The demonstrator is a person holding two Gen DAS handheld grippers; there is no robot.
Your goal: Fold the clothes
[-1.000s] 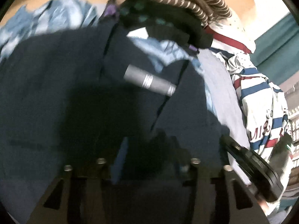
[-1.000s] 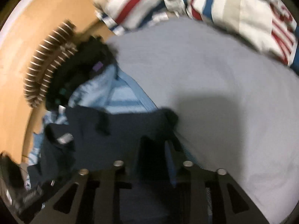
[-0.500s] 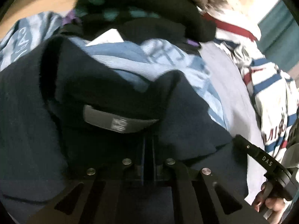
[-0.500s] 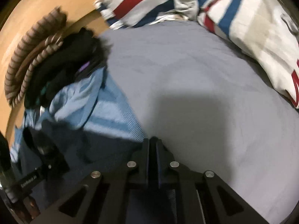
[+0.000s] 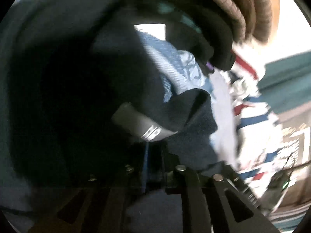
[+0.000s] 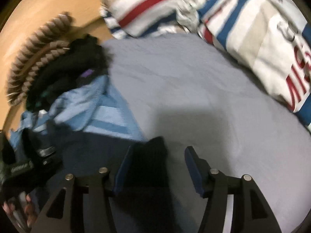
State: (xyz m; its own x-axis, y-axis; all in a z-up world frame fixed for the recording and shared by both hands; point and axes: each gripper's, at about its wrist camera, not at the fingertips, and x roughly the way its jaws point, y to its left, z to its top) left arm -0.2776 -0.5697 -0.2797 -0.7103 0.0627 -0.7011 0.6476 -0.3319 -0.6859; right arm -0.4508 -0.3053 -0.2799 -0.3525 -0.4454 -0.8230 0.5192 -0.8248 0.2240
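Fingers (image 6: 194, 167) of the right gripper (image 6: 155, 167) stand apart and are opening; we find 2 blue pads, and a dark navy garment (image 6: 147, 167) lies between them against the left pad only, the right pad clear of it. We record this gripper as released, pointing steeply down at the grey sheet (image 6: 194, 89).

We find the left gripper (image 5: 155, 167) narrowly parted and opening, with navy cloth at its tips; blur prevents us from judging whether the pads press on it. It also points downward, tilted to one side.

The navy garment lies on the sheet, its collar turned up and 1 grey neck label (image 5: 140, 124) showing in the left wrist view.

Count of other clothes:
- 1 light blue striped garment (image 6: 101, 114), partly under the navy one.
- 1 black garment (image 6: 77, 66) beyond it.
- 1 brown-and-white striped knit (image 6: 38, 50) against the wooden surface (image 6: 38, 15).
- 1 red, white and blue striped bedding heap (image 6: 252, 38) at the far side.

1 hand (image 6: 17, 209) shows at the lower left of the right wrist view, gripping the left tool's handle.
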